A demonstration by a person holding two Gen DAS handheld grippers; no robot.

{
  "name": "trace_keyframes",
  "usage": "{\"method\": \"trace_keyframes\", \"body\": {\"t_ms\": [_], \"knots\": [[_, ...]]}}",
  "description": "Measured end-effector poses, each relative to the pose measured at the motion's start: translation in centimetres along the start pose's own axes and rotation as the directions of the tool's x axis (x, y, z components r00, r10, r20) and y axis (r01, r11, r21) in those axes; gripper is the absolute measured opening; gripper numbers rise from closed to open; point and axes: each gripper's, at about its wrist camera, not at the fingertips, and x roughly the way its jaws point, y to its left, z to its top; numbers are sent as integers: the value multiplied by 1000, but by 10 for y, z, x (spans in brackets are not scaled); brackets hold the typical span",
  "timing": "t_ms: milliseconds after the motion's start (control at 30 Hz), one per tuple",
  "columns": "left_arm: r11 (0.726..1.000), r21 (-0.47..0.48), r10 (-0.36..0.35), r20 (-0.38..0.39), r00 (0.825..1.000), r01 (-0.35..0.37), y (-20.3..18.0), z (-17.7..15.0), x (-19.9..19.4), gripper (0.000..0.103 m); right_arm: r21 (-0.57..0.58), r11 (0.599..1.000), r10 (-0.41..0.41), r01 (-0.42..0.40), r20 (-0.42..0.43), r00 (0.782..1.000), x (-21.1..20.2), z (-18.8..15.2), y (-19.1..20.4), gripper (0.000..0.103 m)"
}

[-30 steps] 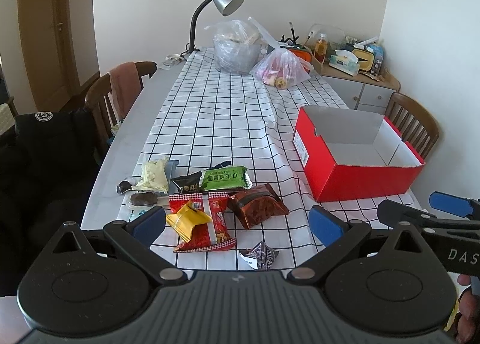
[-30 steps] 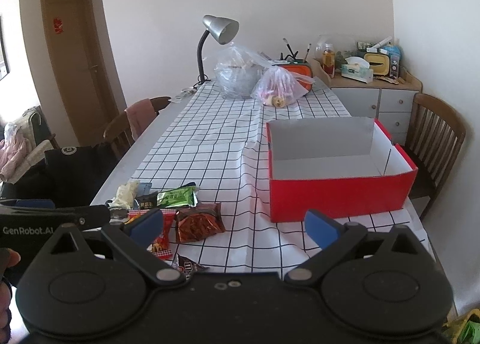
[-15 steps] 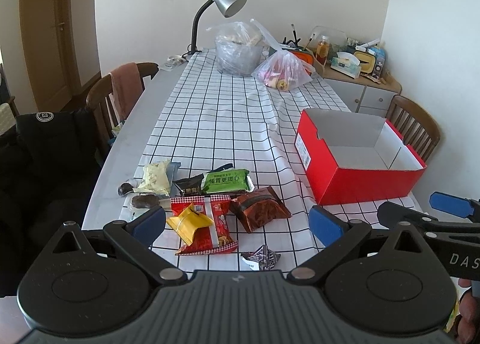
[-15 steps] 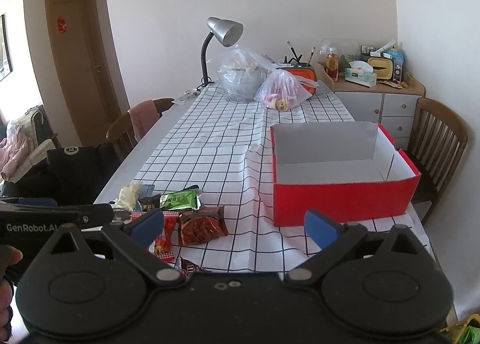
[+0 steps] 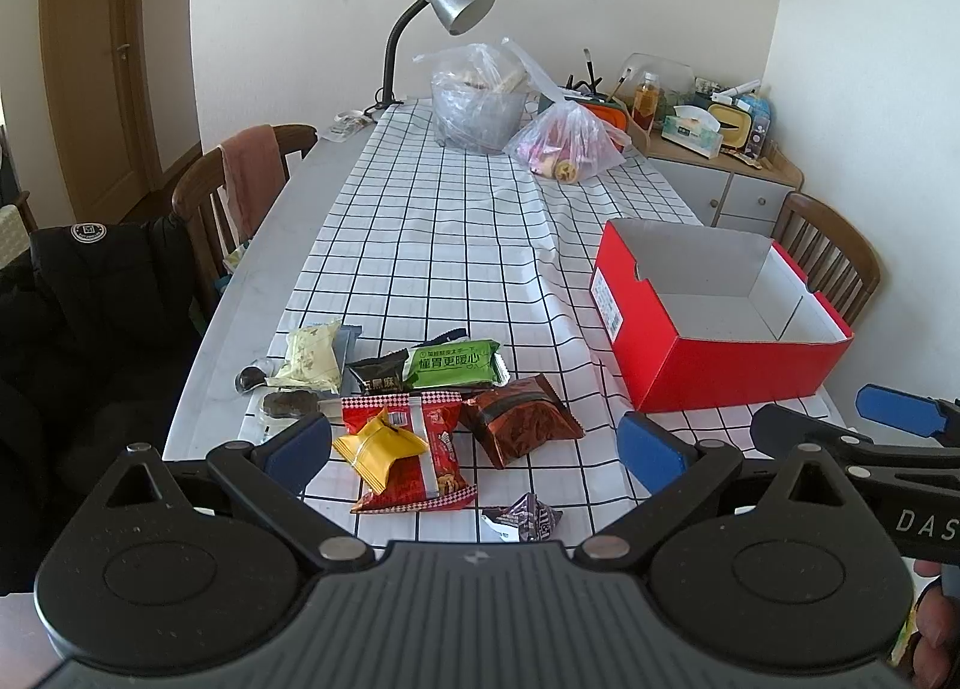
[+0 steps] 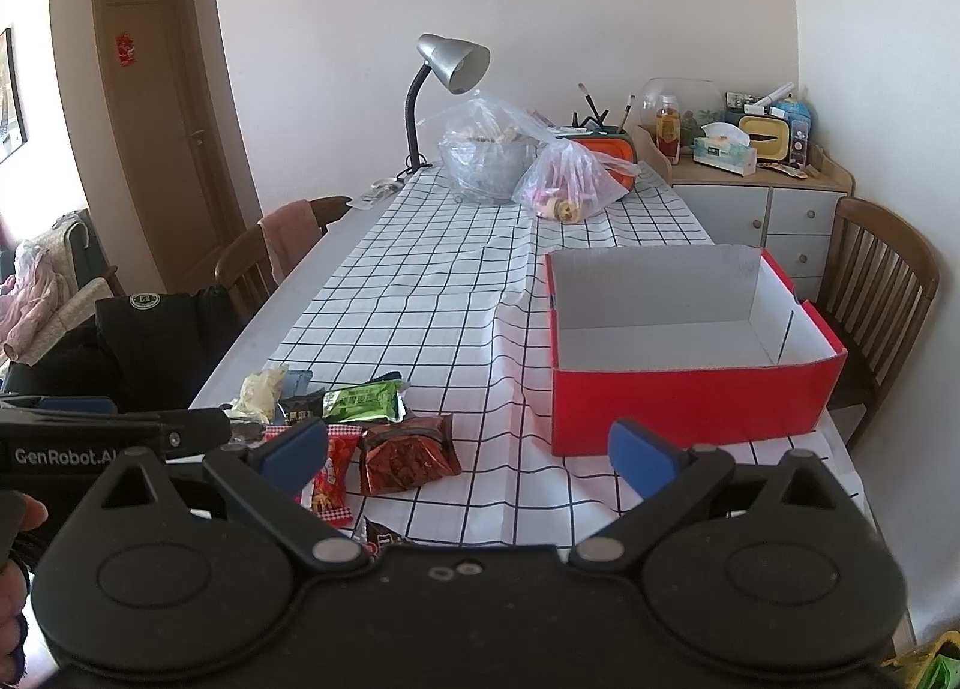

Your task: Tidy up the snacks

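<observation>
Several snack packets lie in a cluster at the near left of the checked tablecloth: a yellow packet (image 5: 379,448) on a red one (image 5: 432,452), a brown foil packet (image 5: 519,419), a green bar (image 5: 454,363), a pale packet (image 5: 312,355) and a small dark candy bag (image 5: 521,520). An empty red box (image 5: 714,371) stands to their right. My left gripper (image 5: 474,449) hovers open above the near snacks, nothing between its fingers. My right gripper (image 6: 465,452) is open too, between the brown foil packet (image 6: 408,455) and the red box (image 6: 690,398).
At the table's far end stand a grey desk lamp (image 5: 447,11) and two plastic bags (image 5: 480,101). Wooden chairs (image 5: 246,191) line the left side, one chair (image 6: 882,281) is at the right. A cabinet (image 6: 762,209) with clutter sits behind the box.
Both grippers have risen and tilted slightly, so the snacks and the box sit a little lower in both views. Nothing on the table has moved.
</observation>
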Motion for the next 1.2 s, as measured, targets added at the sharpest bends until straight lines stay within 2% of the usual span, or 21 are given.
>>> {"method": "trace_keyframes", "body": {"t_ms": [833,1000,1200], "knots": [[998,-59,13,-27,1000,-15,21,0,15,102,-31,998,45,-46,-43,998,23,0,10,101],[996,-86,19,-52,998,-24,30,-2,28,102,-62,994,80,-87,-101,992,41,-6,6,101],[988,-132,70,-94,993,-82,50,-6,47,102,-121,981,128,-155,-201,971,74,-21,12,99]]}}
